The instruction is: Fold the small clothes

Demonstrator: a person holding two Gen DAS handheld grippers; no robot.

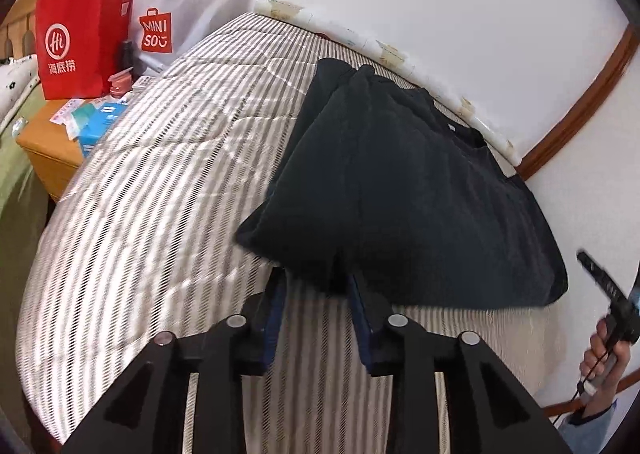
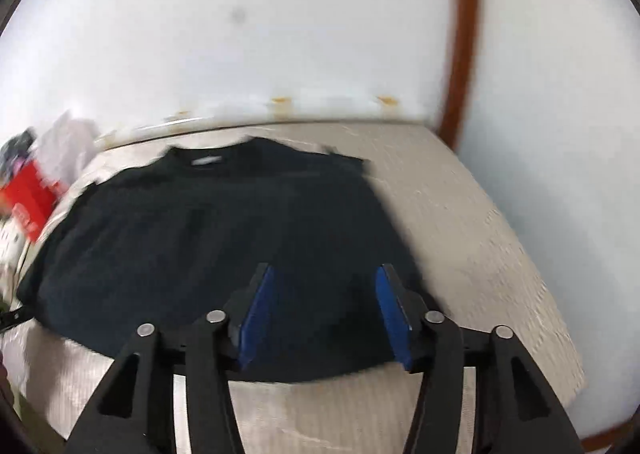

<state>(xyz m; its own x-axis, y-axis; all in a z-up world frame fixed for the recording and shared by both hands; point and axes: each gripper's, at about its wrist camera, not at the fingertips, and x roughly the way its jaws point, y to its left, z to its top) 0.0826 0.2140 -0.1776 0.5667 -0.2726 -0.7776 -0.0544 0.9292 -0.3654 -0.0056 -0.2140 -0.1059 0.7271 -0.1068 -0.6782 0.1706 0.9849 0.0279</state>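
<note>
Black cotton, the T-shirt (image 1: 400, 182) lay spread near the far edge of the striped mattress (image 1: 160, 174), collar toward the wall, its left side apparently already folded over. The left gripper (image 1: 316, 286) stood with fingers parted at the near hem; the right gripper (image 2: 324, 310) hovered wide apart over the hem's other end, holding nothing. Pinching both hem corners together and lifting evenly would probably keep the fold square. Motion blur smeared the right view, and the sleeves were hard to trace.
</note>
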